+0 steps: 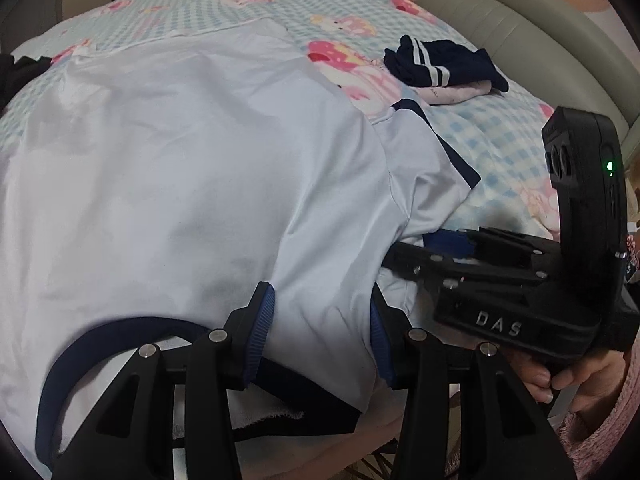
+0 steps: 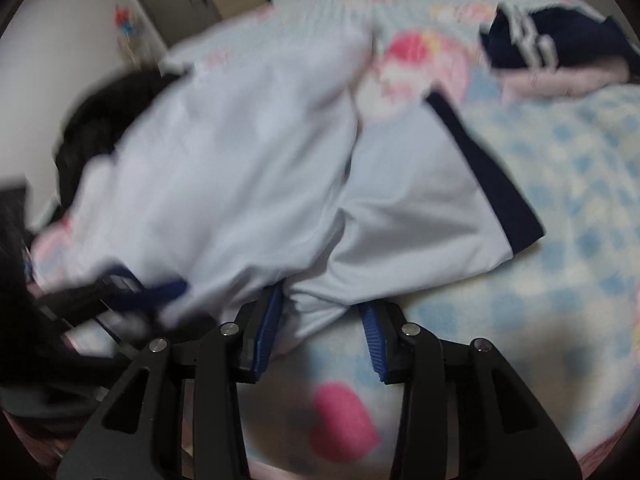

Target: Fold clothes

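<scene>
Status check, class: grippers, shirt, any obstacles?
Left gripper astride shirt shoulder near collar. Right gripper at sleeve seam, grip unclear. Navy garment lies clear.

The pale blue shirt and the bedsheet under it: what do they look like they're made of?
Pale blue shirt: looks like a thin, smooth knit, perhaps a polyester sports fabric; it has a faint sheen, drapes in soft shallow folds, and carries navy trim at the sleeve. Bedsheet: looks like matte woven cotton or a blend, with a printed blue check and pink cartoon figures and no shine. Neither fibre is certain from the look alone.
</scene>
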Demonstrator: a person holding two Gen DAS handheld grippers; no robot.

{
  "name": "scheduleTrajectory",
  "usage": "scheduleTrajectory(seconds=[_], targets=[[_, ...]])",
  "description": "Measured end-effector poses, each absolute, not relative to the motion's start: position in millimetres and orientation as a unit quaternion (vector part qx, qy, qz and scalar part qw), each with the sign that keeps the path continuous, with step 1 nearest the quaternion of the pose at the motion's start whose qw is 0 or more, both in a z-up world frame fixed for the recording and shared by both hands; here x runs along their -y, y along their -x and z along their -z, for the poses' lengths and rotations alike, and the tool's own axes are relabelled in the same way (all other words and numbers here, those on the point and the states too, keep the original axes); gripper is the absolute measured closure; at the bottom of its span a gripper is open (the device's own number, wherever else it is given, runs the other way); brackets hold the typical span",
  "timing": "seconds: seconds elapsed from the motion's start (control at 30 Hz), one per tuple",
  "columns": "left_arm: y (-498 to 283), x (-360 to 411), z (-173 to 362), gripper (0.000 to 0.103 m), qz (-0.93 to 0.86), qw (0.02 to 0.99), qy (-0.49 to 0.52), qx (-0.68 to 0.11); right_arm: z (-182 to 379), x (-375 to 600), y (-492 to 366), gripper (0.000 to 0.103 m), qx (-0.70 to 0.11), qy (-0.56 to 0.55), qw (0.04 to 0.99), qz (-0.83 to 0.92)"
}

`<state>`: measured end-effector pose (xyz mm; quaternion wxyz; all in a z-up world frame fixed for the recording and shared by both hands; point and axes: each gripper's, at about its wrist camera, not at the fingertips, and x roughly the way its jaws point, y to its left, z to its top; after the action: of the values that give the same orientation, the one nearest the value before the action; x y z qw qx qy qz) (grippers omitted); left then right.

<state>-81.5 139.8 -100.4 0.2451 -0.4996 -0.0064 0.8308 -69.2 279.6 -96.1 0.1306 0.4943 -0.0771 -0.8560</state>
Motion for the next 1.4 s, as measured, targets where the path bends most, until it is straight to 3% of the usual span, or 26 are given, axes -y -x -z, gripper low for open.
scheduleTrajectory(seconds=[0.13,0.17,0.33,0.53,0.63,0.83,0.97,1.13,1.4], targets=[[82.6,-139.9,102.9,0.055,-0.827,0.251,0.503,0.004,96.0,-281.6,65.7,0.069,0.047,-0.523,0.128,0.842],[82.1,-139.9,103.3,0.055,-0.826,0.253,0.503,0.004,95.9,-282.4,63.0,0.076,0.033,-0.528,0.123,0.839],[80.7,-138.2,101.0,0.053,-0.826,0.262,0.498,0.006,85.5,-278.8,48.6,0.076,-0.015,-0.530,0.107,0.841],[69.7,-121.9,86.0,0.061,-0.837,0.288,0.464,0.030,46.3,-307.2,27.5,0.074,0.110,-0.443,0.173,0.873],[69.6,-114.4,78.9,0.061,-0.842,0.294,0.450,0.047,42.0,-299.6,33.1,0.074,0.111,-0.429,0.195,0.875],[74.7,-97.9,73.7,0.060,-0.849,0.283,0.436,0.097,87.9,-260.5,68.9,0.074,0.025,-0.514,0.172,0.840],[83.1,-106.3,94.0,0.060,-0.844,0.244,0.475,0.040,98.8,-262.2,71.5,0.075,0.016,-0.547,0.181,0.817],[83.4,-121.0,104.3,0.058,-0.841,0.241,0.485,-0.002,100.9,-256.3,54.4,0.076,-0.058,-0.558,0.178,0.808],[74.1,-116.4,86.2,0.057,-0.844,0.286,0.453,0.012,86.3,-271.7,23.3,0.075,-0.051,-0.538,0.186,0.821]])
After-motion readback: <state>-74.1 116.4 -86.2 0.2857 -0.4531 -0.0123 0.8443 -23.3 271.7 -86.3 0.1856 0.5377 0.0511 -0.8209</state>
